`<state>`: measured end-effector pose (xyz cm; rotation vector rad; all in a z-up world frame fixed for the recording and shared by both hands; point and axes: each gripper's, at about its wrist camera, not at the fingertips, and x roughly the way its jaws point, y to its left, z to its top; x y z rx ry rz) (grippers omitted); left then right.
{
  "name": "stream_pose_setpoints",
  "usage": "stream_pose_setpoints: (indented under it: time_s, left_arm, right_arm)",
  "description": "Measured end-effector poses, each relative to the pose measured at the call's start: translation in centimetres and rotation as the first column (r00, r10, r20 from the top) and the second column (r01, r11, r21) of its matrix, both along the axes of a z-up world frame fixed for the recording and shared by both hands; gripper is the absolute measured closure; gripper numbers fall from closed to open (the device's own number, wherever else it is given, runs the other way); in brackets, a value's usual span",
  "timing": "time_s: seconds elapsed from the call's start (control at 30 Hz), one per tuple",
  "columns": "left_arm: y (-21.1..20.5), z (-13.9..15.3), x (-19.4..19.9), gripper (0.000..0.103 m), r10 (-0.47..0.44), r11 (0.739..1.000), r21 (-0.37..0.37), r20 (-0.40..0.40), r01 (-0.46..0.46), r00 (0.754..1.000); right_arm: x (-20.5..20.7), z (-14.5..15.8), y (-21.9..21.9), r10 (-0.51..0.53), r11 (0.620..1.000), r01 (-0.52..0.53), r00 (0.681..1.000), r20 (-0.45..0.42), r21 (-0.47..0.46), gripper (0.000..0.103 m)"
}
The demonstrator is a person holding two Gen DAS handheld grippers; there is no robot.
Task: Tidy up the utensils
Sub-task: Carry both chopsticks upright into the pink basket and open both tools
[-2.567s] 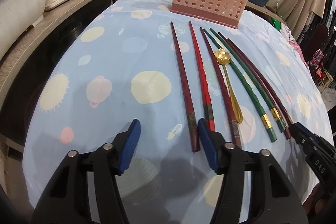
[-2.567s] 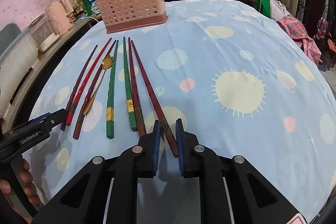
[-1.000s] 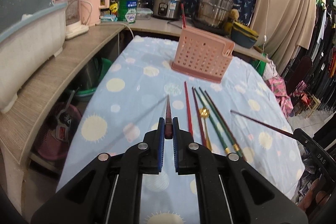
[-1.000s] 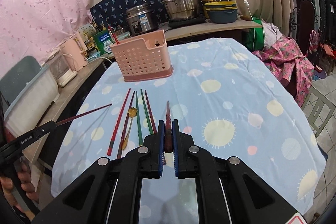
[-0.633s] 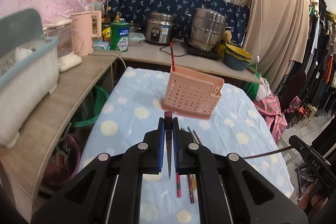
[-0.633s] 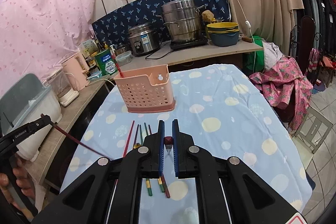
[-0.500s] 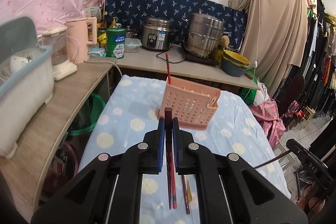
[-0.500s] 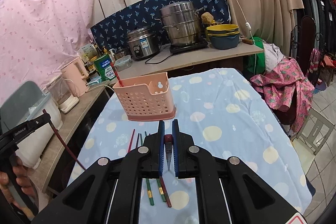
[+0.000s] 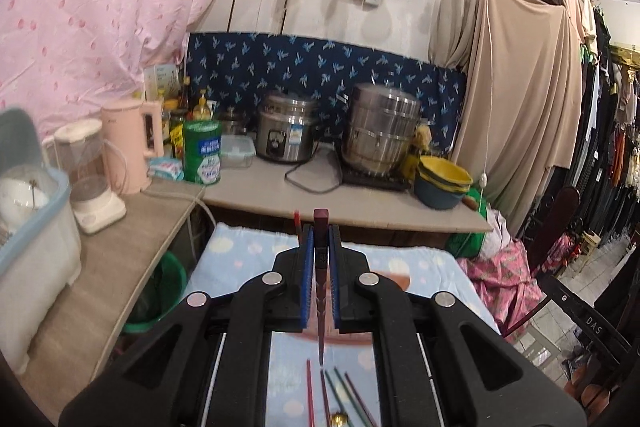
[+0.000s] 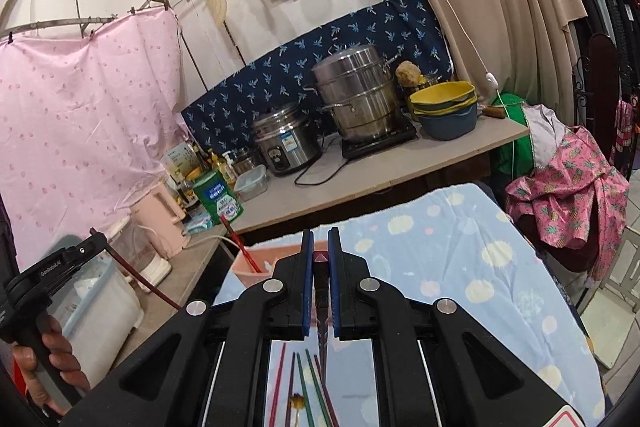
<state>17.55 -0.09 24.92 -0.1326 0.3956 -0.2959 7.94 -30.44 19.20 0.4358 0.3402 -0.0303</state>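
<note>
My left gripper [image 9: 321, 247] is shut on a dark red chopstick [image 9: 321, 291] that hangs point down, high above the table. My right gripper [image 10: 321, 251] is shut on another dark red chopstick [image 10: 321, 301], also upright. The pink perforated utensil basket [image 10: 256, 269] sits below, mostly hidden behind the jaws, with one red chopstick [image 10: 240, 243] standing in it. Several chopsticks [image 9: 340, 395] and a gold spoon [image 9: 340, 419] lie on the blue spotted tablecloth [image 10: 460, 251]. The left gripper [image 10: 60, 263] also shows at the left of the right wrist view.
A counter behind the table holds a rice cooker [image 9: 286, 133], a steel steamer pot [image 9: 382, 135], stacked bowls [image 9: 442, 183], a green can [image 9: 202, 157] and a pink kettle [image 9: 132, 143]. A dish bin [image 9: 32, 247] stands left. Clothes [image 10: 568, 187] lie at the right.
Both grippers have risen higher with their chopsticks held upright, and the views have tilted up. The basket has dropped behind the jaws and more wall shows.
</note>
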Motion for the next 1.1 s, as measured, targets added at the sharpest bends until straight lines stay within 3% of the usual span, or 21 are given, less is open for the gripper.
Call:
stream_pose_setpoints:
  time_s: [0.3,0.47,0.73,1.1]
  left_arm:
    - [-1.3,3.5,5.6,0.096,0.017,1.0,-0.024,0.112,-0.015,0.994]
    - [-2.5,2.9,8.3,0.096,0.025,1.0,-0.007,0.114,-0.024,0.993]
    - [-3.6,-1.6,11.7,0.096,0.004,1.0,0.011,0.017,-0.004,1.0]
    - [-3.3,-6.1,13.3,0.095,0.007,1.0,0.008,-0.109,-0.006,0.994]
  right_arm:
    - [7.1,3.9,0.1,-0.021,1.0,0.018,0.991,0.133,0.021,0.096]
    - [10.5,4.3,0.7,-0.018,1.0,0.015,0.986,0.165,0.023,0.096]
    - [14.6,0.3,1.7,0.019,1.0,-0.019,0.998,0.062,0.006,0.096]
    - [16.2,-4.2,2.3,0.033,0.999,-0.032,0.998,-0.056,0.019,0.095]
